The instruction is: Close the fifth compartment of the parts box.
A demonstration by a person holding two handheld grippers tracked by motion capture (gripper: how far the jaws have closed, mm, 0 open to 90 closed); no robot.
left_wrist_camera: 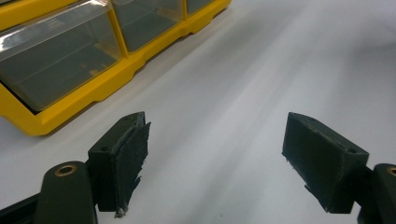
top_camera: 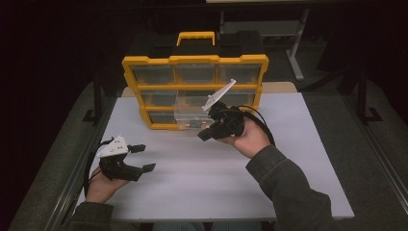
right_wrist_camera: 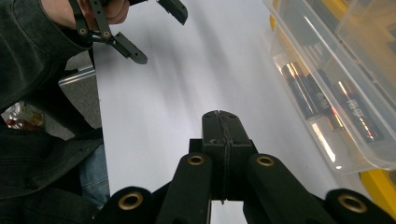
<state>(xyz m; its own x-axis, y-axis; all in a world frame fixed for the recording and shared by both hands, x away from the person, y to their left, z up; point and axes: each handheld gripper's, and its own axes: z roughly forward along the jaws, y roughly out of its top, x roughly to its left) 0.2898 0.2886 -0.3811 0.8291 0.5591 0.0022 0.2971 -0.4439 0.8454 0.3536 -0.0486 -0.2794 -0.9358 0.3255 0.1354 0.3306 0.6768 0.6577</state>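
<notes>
A: High view first, left to right. The left gripper rests low at the near left of the white table, jaws spread wide with nothing between them. In the left gripper view its pads are bare, and the pad edges look frayed.

B: And in the middle?

A: The yellow organizer stands at the far edge, and one clear drawer in its bottom row is pulled out toward us. The right gripper view shows batteries lying in that drawer.

B: Then the right hand?

A: The right gripper sits just right of the drawer, its tip right by the drawer's front. Its jaws are pressed fully together and hold nothing.

B: What worries you?

A: I'd guess a battery is the target. Closed jaws can't take one, so if they drop in shut they would only shove the batteries about or knock the drawer wall. The drawer hangs well out, and a downward push on its rim might tip it or pull it free, spilling the contents. Nothing braces the organizer either, so it could slide.
</notes>
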